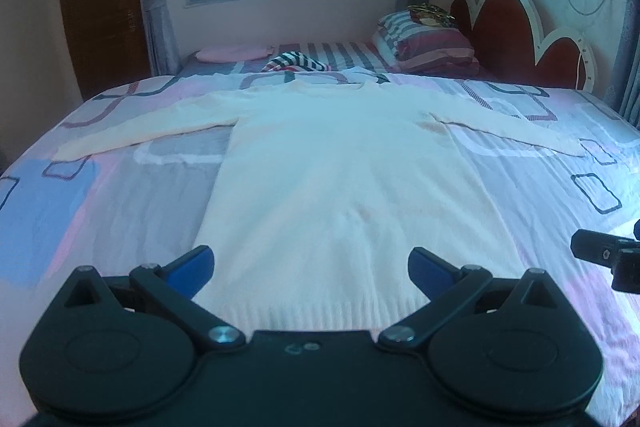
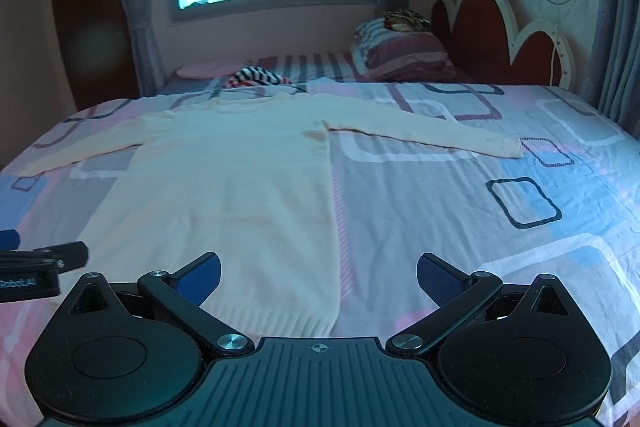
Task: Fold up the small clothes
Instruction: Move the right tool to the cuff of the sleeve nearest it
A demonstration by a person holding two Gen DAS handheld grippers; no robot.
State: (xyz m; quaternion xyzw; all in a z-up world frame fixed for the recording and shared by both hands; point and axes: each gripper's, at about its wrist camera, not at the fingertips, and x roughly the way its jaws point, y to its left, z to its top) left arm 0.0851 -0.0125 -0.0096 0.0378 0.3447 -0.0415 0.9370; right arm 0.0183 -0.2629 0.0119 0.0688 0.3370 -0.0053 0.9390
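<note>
cream knit, a small sweater [image 1: 344, 163] lies flat on the patterned bedspread [image 1: 120, 195], both sleeves spread out to the sides, hem nearest the person. the left gripper [image 1: 310, 269] hovers over the hem with its fingers wide and empty; the right gripper [image 2: 318, 279] hangs above the hem's right corner, just as wide, holding nothing. the knit looks soft and stretchy, so i'd guess a pinch could catch the bedspread too, or lift one layer and drag the body crooked.
</note>
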